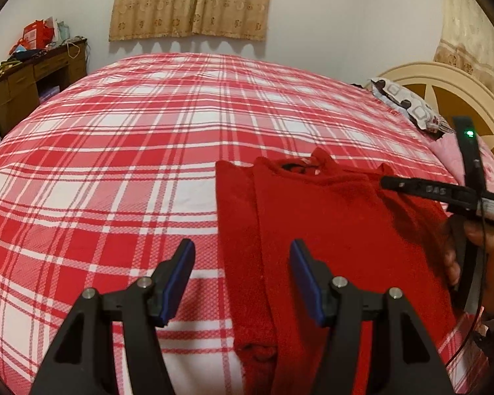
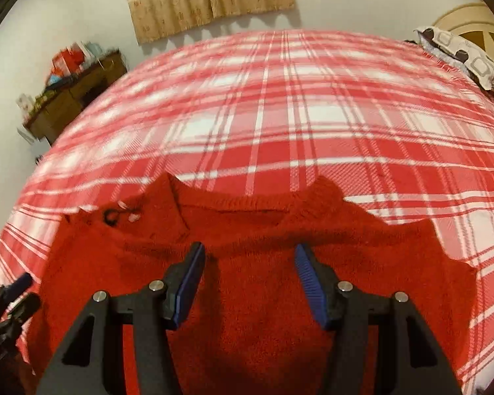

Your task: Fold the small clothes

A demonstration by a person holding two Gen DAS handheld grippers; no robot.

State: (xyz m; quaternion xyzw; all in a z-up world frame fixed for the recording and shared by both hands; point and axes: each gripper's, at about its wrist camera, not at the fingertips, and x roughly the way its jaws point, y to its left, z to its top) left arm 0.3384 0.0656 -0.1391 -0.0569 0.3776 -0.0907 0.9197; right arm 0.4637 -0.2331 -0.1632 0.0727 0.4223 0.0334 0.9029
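A red knitted sweater (image 1: 329,230) lies flat on the red-and-white plaid bed (image 1: 115,164), with one sleeve folded in over its body. My left gripper (image 1: 242,263) hovers open over the sweater's left edge, and nothing is pinched between its blue pads. In the right wrist view the sweater (image 2: 263,312) fills the lower half, its neckline (image 2: 250,205) toward the far side. My right gripper (image 2: 250,270) stands open just above the chest area, holding nothing. One of the right gripper's fingers (image 1: 421,190) and the hand (image 1: 487,247) holding it show at the sweater's right side.
The plaid bed (image 2: 313,115) stretches far beyond the sweater. A wooden desk (image 1: 33,72) piled with bags stands at the back left. A patterned pillow (image 1: 408,102) and a cream headboard (image 1: 444,79) are at the right. A curtain (image 1: 191,3) hangs on the far wall.
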